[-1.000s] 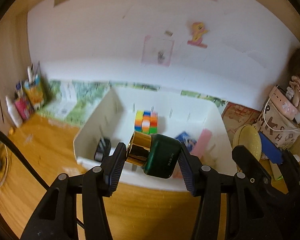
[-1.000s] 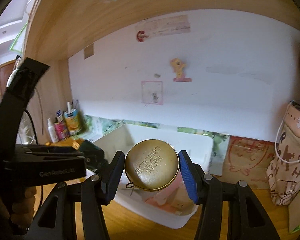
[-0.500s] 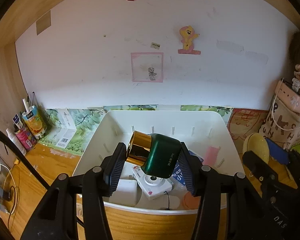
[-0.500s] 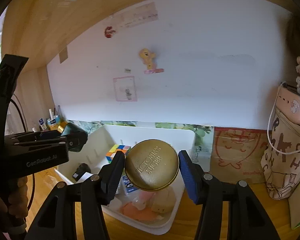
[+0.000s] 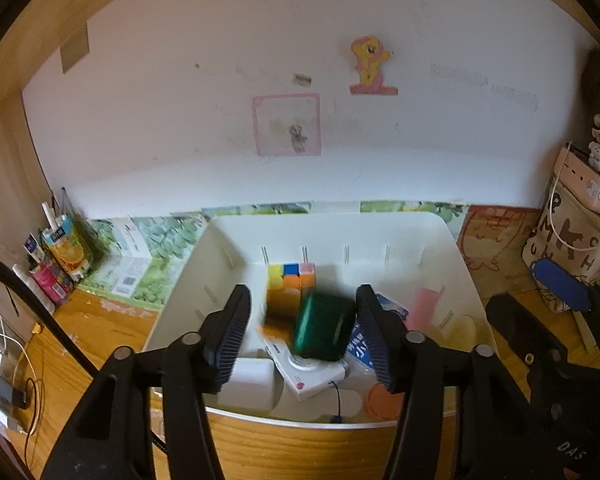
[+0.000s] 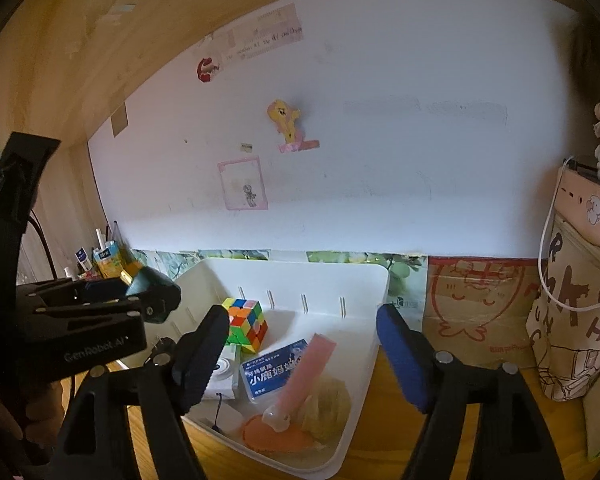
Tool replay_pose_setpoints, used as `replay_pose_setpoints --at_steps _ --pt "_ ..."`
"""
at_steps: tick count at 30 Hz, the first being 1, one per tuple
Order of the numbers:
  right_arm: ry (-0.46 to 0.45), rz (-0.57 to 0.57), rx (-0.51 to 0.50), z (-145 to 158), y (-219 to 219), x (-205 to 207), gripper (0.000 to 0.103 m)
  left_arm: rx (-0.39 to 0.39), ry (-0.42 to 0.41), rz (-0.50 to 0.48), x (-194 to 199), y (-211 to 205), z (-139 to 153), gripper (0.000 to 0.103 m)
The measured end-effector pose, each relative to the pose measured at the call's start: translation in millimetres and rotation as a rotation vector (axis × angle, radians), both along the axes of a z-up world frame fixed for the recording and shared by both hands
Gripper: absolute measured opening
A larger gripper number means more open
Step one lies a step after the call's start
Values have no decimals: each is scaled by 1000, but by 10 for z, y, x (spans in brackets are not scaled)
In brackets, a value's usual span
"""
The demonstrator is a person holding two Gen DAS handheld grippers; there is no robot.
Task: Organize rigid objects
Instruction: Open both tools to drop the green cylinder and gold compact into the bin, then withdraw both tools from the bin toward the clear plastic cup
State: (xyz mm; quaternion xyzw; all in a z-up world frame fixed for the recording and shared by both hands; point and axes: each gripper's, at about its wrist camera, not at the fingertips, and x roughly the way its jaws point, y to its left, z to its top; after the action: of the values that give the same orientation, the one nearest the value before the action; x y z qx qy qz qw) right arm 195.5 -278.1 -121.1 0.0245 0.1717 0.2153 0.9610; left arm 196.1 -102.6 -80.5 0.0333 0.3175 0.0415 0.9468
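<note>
We hold the left gripper [image 5: 304,330] over the white bin [image 5: 462,268], its jaws spread wide; the green bottle [image 5: 325,326] sits between the fingers but nearer the right one, blurred, with a clear gap to the left finger [image 5: 230,332]; whether it touches the right finger we cannot tell. It hangs above the white camera [image 5: 314,372] and in front of the puzzle cube [image 5: 290,282]; a blue box [image 5: 358,346] and a pink strip [image 5: 422,306] lie to its right inside the bin.

Our right gripper [image 6: 300,350] is also spread wide with nothing between its fingers; in its view the white bin [image 6: 374,280] lies below and ahead, holding the puzzle cube [image 6: 246,322], the blue box [image 6: 274,370], the pink strip [image 6: 310,368], an orange disc [image 6: 276,436] and a pale yellowish lump [image 6: 328,406] at the near end. The left gripper [image 6: 140,300] shows at the left of that view, above the bin's left wall, with a dark green shape at its tip; the gold tin is not visible in either view.

The bin rests on a wooden desk [image 5: 100,320] against a white wall [image 5: 180,120].
</note>
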Motion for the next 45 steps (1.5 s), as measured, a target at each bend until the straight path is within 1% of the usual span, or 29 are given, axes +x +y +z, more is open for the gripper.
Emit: replay_pose_setpoints --at_steps 1,2,4,12,14,15,19,22,23,27,28,29,32,38,41,45 --pt "0 1 -2 5 9 -5 81 3 -18 2 -21 1 28 74" --pt "-1 2 -4 7 15 -10 82 6 -33 3 -39 3 48 78" --pt "-1 1 -13 11 29 -15 82 10 -54 2 -67 15 94 78" --pt "-10 1 -20 80 62 -83 84 5 -75 18 -138 79 196 79" --pt "-13 5 -25 106 71 -118 86 6 -84 23 -182 89 224 79" --pt "-28 12 -36 120 76 -137 87 9 -90 24 -211 92 243 79" --pt "-16 19 -30 200 88 -223 87 26 -122 37 -345 110 329 79" --pt "-1 -3 -40 286 119 -277 87 41 -147 52 -451 146 399 79" --pt "-2 -17 -47 328 134 -308 87 49 -159 58 -497 171 437 79" --pt "-22 -11 -51 498 172 -422 87 88 -207 86 -652 314 605 79" --pt "-32 -11 -57 552 187 -453 87 96 -223 92 -702 374 661 81" --pt "-45 -9 -63 607 207 -488 87 104 -232 99 -740 421 701 84" --pt "-87 12 -87 790 305 -599 87 139 -264 150 -902 632 833 87" --pt "-126 76 -104 1005 544 -824 87 138 -259 212 -1207 1052 913 87" --pt "-123 123 -106 1033 706 -947 87 137 -240 237 -1326 1220 885 87" --pt "-110 181 -119 998 931 -1115 87 95 -206 287 -1475 1450 799 87"
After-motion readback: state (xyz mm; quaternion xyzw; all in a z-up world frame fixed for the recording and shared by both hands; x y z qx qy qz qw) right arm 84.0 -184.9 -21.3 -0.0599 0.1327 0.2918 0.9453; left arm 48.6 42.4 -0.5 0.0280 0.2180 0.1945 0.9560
